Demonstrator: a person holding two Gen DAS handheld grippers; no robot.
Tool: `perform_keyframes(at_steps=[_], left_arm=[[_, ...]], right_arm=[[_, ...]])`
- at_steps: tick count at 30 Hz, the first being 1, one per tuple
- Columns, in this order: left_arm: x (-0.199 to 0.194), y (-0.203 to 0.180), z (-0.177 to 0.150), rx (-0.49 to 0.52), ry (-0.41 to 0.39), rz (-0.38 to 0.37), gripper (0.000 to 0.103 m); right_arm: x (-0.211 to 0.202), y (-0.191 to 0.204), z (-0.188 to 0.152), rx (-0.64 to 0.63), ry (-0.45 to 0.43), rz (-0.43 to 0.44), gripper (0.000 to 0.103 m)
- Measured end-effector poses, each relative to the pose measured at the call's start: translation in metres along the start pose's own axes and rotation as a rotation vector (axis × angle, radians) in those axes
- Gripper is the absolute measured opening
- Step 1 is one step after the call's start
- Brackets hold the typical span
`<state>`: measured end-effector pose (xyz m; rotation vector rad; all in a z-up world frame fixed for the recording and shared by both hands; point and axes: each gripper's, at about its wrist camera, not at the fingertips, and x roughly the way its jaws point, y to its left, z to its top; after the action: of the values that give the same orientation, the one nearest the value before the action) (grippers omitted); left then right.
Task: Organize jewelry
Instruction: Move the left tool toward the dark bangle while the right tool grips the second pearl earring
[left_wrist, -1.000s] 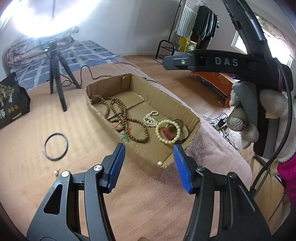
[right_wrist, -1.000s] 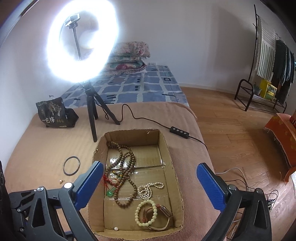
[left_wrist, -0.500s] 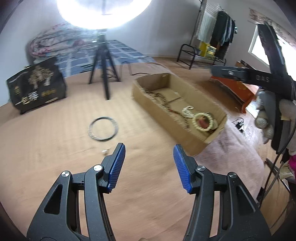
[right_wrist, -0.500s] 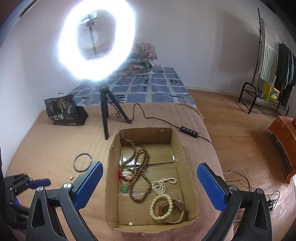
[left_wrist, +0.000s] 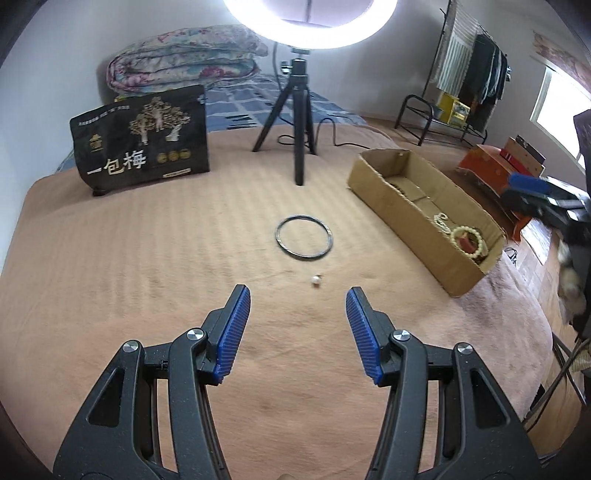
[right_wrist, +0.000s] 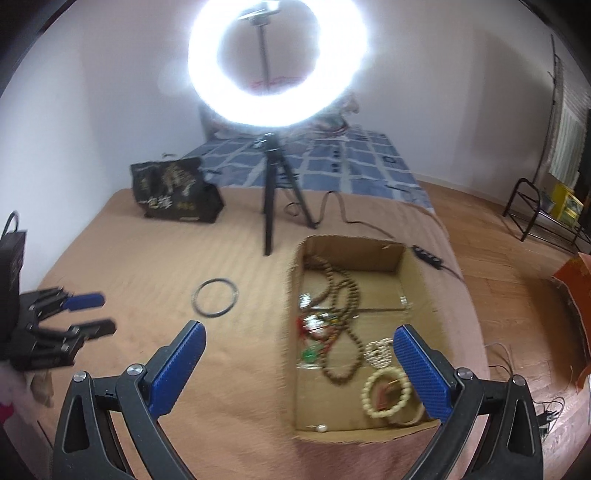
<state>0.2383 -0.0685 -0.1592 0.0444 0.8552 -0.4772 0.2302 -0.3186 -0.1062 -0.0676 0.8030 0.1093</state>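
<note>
A dark ring bangle (left_wrist: 304, 238) (right_wrist: 215, 297) lies on the tan bedspread, and a small pearl piece (left_wrist: 316, 280) rests just in front of it. To the right stands a cardboard box (left_wrist: 406, 214) (right_wrist: 293, 354) with brown bead strands (right_wrist: 345, 302), a white bead string (right_wrist: 378, 350), a cream bead bracelet (right_wrist: 386, 393) and a loose pearl (right_wrist: 320, 428) inside. My left gripper (left_wrist: 298, 295) is open and empty, hovering short of the pearl piece. My right gripper (right_wrist: 297, 336) is open and empty over the box's left wall; the left gripper (right_wrist: 83, 314) shows at its far left.
A ring light on a black tripod (left_wrist: 299, 129) (right_wrist: 271, 192) stands behind the bangle, its cable (right_wrist: 354, 221) trailing right past the box. A black printed bag (left_wrist: 142, 142) (right_wrist: 177, 194) sits at the back left. The bed edge drops to a wooden floor (right_wrist: 517, 280) on the right.
The left gripper has swung left from over the box to face the bangle and pearl piece. The right gripper has also shifted left, so the box now sits right of its centre.
</note>
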Motion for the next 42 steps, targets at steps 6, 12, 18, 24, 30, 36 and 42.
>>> perform_keyframes(at_steps=[6, 12, 18, 24, 30, 36, 42], left_arm=[[0.010, 0.014, 0.009, -0.011, 0.002, -0.001, 0.055], [0.032, 0.024, 0.021, -0.021, 0.033, -0.026, 0.055], [0.048, 0.035, 0.030, -0.033, 0.039, -0.013, 0.056], [0.058, 0.049, 0.033, -0.064, 0.034, -0.006, 0.056], [0.062, 0.059, 0.034, -0.073, 0.033, -0.007, 0.056], [0.068, 0.071, 0.033, -0.100, 0.033, -0.016, 0.056], [0.073, 0.077, 0.035, -0.112, 0.030, -0.029, 0.056]], right_arm=[[0.006, 0.034, -0.011, -0.006, 0.018, 0.055, 0.097], [0.024, 0.064, -0.028, -0.013, 0.042, 0.081, 0.091], [0.054, 0.084, -0.045, 0.004, 0.101, 0.122, 0.082], [0.084, 0.102, -0.048, -0.002, 0.132, 0.131, 0.072], [0.117, 0.111, -0.048, 0.030, 0.172, 0.148, 0.053], [0.136, 0.116, -0.047, 0.041, 0.193, 0.162, 0.043], [0.149, 0.126, -0.039, 0.015, 0.188, 0.144, 0.038]])
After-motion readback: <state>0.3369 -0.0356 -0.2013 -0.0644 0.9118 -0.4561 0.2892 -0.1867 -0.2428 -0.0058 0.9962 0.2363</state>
